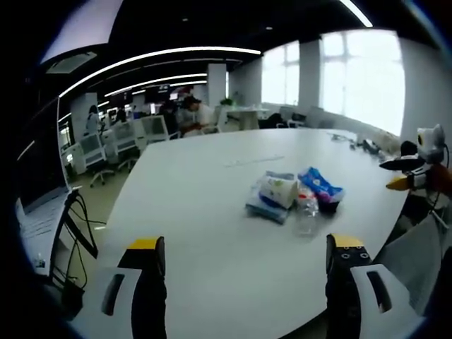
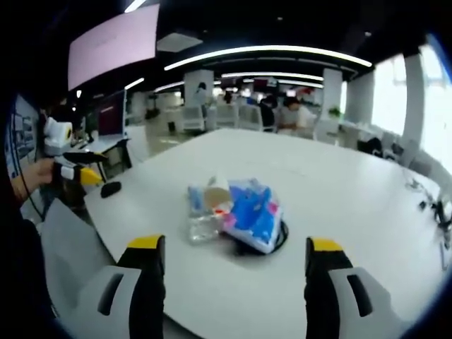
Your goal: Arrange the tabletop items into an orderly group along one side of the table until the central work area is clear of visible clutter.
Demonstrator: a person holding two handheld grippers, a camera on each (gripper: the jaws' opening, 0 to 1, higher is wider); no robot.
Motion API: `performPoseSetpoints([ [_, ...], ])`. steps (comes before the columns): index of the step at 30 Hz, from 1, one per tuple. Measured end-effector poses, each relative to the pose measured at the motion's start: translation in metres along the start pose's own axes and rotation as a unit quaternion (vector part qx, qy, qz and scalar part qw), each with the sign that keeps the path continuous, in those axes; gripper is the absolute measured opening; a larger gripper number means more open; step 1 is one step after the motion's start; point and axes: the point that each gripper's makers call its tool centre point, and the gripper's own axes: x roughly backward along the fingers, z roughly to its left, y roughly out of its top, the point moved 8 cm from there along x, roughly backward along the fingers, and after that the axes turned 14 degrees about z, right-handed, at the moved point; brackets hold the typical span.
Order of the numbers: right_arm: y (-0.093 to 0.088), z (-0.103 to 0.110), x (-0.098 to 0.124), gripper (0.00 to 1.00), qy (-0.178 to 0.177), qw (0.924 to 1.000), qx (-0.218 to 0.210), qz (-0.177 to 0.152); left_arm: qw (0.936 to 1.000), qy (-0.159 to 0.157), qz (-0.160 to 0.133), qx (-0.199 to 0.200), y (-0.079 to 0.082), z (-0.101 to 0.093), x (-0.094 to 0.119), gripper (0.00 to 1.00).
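Both tools held back off the worktop edge, facing the pile from opposite sides. Left tool (image 1: 247,272) has its jaws spread wide with nothing between them; right tool (image 2: 236,272) likewise, wide apart and empty. Looks like the approach stage, nothing gripped yet.

Items sit bunched mid-worktop, touching: clear bottle (image 1: 306,210) upright at the near side in the left gripper view, blue pack (image 1: 320,186) behind it, a pale pack (image 1: 277,189) beside on a flat blue-grey pack. In the right gripper view the bottle (image 2: 203,219) stands left of the blue pack (image 2: 253,212), and a paper cup (image 2: 217,189) lies tipped on the pile. Centre is still cluttered, so grouping to one side is undone by my read.

Worktop (image 1: 212,183) is white, large, rounded, mostly bare. Open office behind: desks, chairs, ceiling light strips, bright windows, people seated far off.
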Motion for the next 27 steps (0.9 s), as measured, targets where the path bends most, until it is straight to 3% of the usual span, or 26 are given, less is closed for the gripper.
performPoseSetpoints([
  [12,0.003,0.001,-0.005,0.64,0.007,0.9999,-0.013,0.000,1.0000,0.000,0.003,0.001,0.000,0.000,-0.001,0.89],
  [27,0.009,-0.002,-0.024,0.56,0.012,0.9997,-0.020,0.004,0.9999,-0.013,0.009,0.007,0.002,-0.008,-0.010,0.87],
])
